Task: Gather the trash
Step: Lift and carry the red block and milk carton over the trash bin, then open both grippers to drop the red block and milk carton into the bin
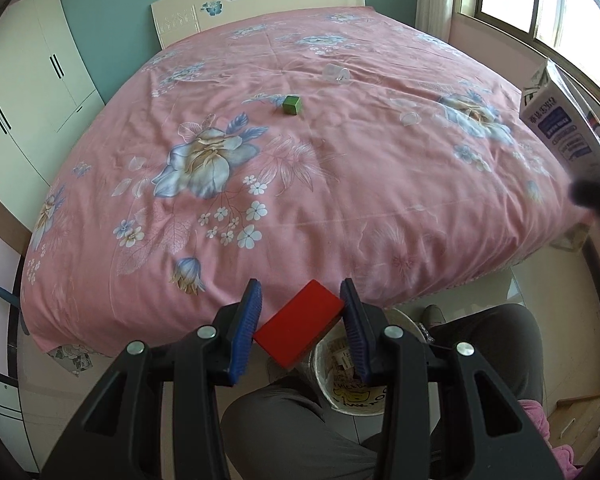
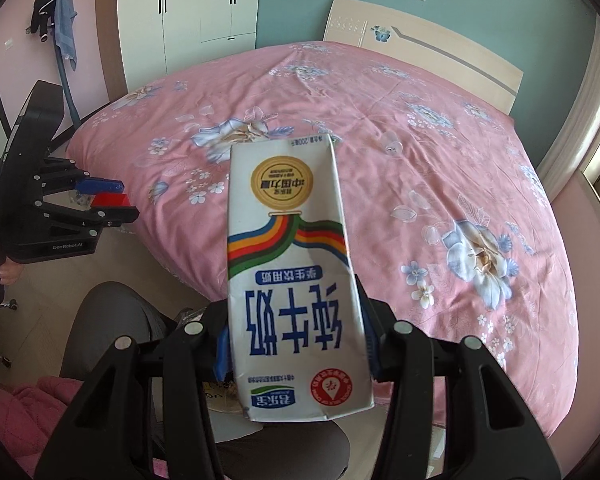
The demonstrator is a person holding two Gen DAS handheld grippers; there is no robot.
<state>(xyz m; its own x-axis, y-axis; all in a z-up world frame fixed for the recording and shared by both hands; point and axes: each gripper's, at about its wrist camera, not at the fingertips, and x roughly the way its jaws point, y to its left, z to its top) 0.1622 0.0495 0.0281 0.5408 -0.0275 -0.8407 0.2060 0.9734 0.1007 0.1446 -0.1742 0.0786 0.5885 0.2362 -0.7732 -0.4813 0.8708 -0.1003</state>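
- Bed with pink floral-print cotton sheet (image 1: 340,200), pale wooden headboard behind.
- Small green cube (image 1: 292,104) near centre.
- Clear crumpled plastic item (image 1: 336,73) beyond the cube, apart.

"纯牛奶" on milk carton (image 2: 296,280); "GenRobot.AI" on left gripper (image 2: 100,200)

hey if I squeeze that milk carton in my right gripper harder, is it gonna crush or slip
The milk carton would probably crush: its top edge already looks dented, which suggests thin and perhaps empty. A slip seems less likely, since the right gripper pinches its flat sides.
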